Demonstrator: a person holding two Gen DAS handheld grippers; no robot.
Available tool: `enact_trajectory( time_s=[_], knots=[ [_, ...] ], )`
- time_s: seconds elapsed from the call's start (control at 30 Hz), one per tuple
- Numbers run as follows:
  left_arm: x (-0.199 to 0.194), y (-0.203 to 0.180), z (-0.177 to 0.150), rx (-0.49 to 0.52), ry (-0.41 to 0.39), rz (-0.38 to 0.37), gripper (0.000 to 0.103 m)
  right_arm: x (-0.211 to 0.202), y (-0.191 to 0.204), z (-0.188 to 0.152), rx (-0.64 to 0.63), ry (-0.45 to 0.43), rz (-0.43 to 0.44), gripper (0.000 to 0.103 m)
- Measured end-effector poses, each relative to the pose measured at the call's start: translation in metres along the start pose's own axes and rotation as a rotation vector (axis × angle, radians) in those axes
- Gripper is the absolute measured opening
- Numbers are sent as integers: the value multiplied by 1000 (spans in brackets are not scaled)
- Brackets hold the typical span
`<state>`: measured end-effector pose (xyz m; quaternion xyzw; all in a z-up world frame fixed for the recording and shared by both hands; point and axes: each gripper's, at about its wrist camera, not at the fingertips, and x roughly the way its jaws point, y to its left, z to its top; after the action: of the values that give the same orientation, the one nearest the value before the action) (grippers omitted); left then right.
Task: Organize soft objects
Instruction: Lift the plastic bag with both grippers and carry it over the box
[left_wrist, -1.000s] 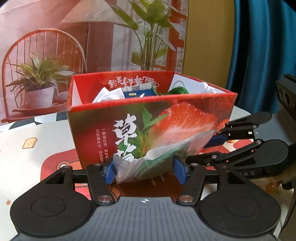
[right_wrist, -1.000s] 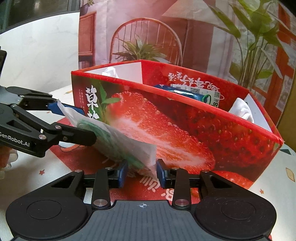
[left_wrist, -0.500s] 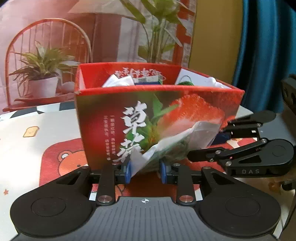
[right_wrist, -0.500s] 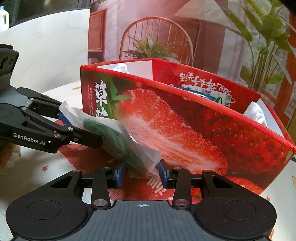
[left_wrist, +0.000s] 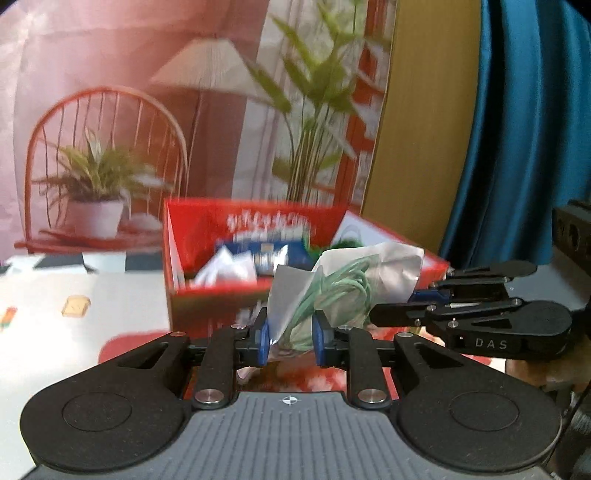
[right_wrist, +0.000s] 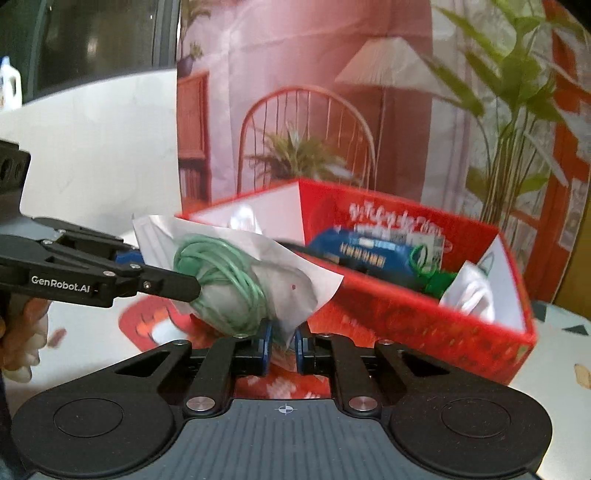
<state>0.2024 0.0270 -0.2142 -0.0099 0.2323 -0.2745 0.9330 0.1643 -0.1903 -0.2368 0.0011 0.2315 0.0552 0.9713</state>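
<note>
Soft even daylight, background motion-blurred, fisheye bending at edges; no glare

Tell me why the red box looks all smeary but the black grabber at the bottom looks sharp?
Left wrist view: the red box and the printed backdrop are smeared by motion blur, while the left gripper and the clear bag of green cord it pinches look sharp. Right wrist view: same smear on the box, the right gripper crisp; the fisheye lens bends straight edges.
</note>
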Motion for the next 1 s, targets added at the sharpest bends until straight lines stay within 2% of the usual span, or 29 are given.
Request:
enact_trajectory(
  time_s=[0.2, 0.27, 0.37, 0.47, 0.53, 0.77, 0.83, 1.0],
  knots=[
    [-10, -10, 41, -11, -94, 7, 24, -23, -5, 36, 9, -93, -4, 12],
    [-4, -11, 57, -27, -104, 11, 24, -25, -12, 50, 17, -110, -11, 12],
    [14, -9, 79, -46, -77, 7, 24, -19, -25, 72, 38, -113, -30, 12],
    [44, 4, 92, -85, -9, -6, 24, -3, -44, 88, 73, -83, -49, 12],
    [65, 15, 95, -138, 56, -18, 24, 12, -59, 94, 114, -34, -51, 12],
    [125, 33, 85, -228, 259, 6, 24, 63, -89, 86, 216, 151, -65, 12],
    [131, 35, 79, -225, 283, 18, 25, 75, -92, 81, 232, 206, -73, 12],
    [149, 33, 75, -178, 339, 52, 25, 93, -99, 72, 275, 275, -84, 13]
  ],
)
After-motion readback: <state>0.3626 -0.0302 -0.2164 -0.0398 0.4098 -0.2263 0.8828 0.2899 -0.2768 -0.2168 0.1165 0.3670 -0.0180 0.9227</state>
